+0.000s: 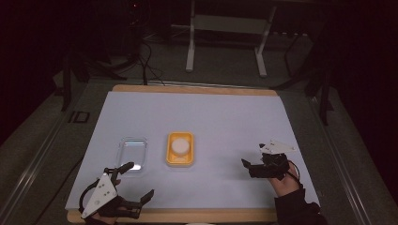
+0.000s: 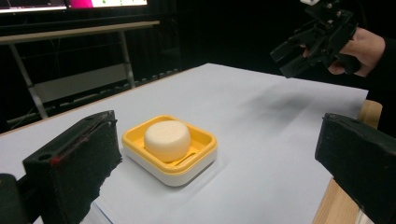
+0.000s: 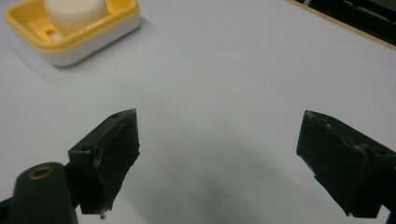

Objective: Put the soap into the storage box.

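A yellow soap dish [image 1: 180,161] with a round white soap bar [image 1: 180,146] in it sits near the middle of the white sheet. My left gripper [image 1: 137,182] hovers at the front left edge, open, its jaws wide apart with nothing between them. In the left gripper view the dish [image 2: 196,165] and the bar [image 2: 167,138] lie a short way ahead of the jaws. My right gripper [image 1: 252,161] is held above the sheet to the right of the dish, open and holding nothing. In the right gripper view the dish [image 3: 88,39] is at the upper left, well beyond the gripper [image 3: 222,123].
A clear plastic tray [image 1: 132,152] lies just left of the yellow dish, close to my left gripper. The white sheet [image 1: 211,117] covers a wooden board [image 1: 187,88]. Table legs and cables stand in the dark beyond the far edge.
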`<state>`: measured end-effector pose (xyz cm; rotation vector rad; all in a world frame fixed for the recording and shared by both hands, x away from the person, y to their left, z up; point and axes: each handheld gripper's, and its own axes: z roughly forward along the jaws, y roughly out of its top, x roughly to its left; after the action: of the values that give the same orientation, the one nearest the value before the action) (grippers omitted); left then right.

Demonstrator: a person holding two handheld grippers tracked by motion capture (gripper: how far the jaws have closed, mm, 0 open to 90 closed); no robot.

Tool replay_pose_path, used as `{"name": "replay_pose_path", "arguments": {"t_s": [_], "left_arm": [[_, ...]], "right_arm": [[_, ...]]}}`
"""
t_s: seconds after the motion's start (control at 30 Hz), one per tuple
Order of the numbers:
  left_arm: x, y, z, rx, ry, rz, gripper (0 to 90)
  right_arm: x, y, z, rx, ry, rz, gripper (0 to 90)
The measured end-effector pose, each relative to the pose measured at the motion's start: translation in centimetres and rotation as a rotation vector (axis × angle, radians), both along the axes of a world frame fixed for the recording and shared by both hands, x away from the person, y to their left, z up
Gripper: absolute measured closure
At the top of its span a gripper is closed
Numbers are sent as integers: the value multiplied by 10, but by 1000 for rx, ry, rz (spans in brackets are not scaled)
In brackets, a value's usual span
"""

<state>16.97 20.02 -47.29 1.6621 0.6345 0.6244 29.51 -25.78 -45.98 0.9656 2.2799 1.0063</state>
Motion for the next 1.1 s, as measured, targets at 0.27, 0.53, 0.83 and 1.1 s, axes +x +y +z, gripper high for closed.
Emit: {"name": "replay_pose_path", "arguments": {"t_s": [0.27, 0.53, 0.83, 1.1], "left_arm": [[0, 0, 0, -4, -2, -1, 1], [-1, -1, 0, -1, -1, -7, 1], [0, -2, -1, -1, 5, -10, 1], [0, -2, -1, 2, 9, -12, 1]], "right_arm": [[-12, -3, -7, -22, -24, -2, 131], [-15, -4, -10, -11, 2, -12, 135], [-13, -4, -14, -30, -13, -25, 127], [-8, -9, -16, -11, 17, -30, 127]]}}
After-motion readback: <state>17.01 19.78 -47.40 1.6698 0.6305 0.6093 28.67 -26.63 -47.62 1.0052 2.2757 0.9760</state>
